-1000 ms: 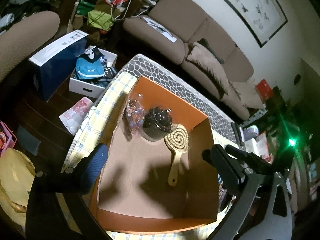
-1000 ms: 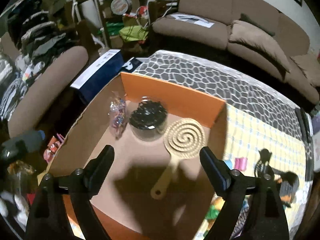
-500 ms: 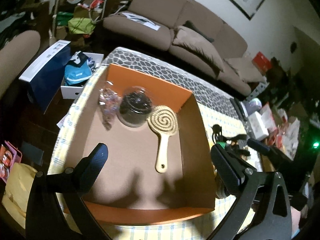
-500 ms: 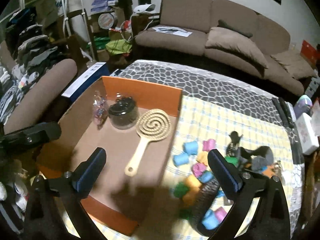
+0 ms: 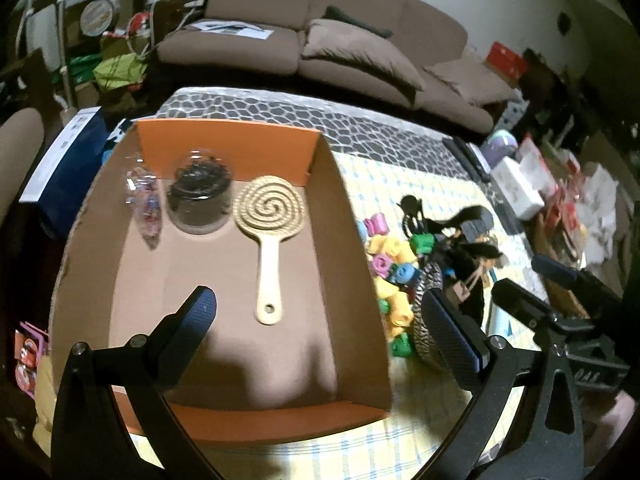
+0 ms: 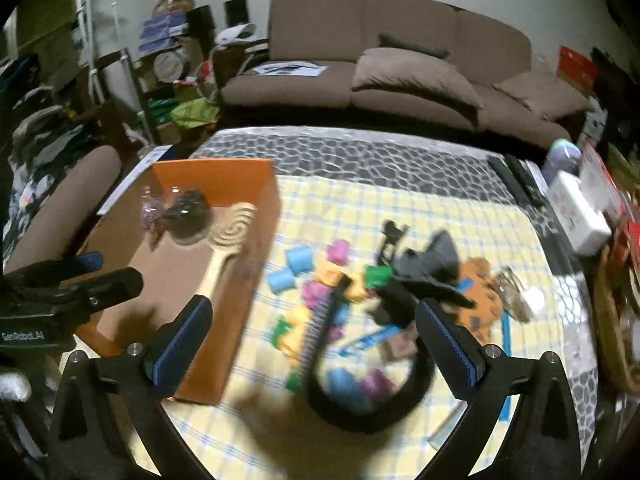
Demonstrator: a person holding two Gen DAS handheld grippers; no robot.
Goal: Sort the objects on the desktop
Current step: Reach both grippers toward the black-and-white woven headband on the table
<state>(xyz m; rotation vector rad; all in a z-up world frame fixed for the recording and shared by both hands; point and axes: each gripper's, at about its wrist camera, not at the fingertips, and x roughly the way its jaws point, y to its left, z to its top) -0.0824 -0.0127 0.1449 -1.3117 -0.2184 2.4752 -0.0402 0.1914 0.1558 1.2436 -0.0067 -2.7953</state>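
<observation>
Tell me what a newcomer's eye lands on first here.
Probably the orange cardboard box, holding a spiral-head hairbrush beside a clear tub of dark items. Then the pile of colourful foam rollers on the checked cloth to the box's right, with the open right claw above it.

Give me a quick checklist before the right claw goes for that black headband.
1. Right claw open and holding nothing: ok.
2. Headband lies between its fingers' line of approach: ok.
3. Headband free of other things: not ok, foam rollers lie against it and inside its loop.
4. Room left in the box: ok, bare floor near the brush.
5. Left claw out of the way: ok, open over the box.
6. Sharp view of the headband: not ok, blurred.
</observation>
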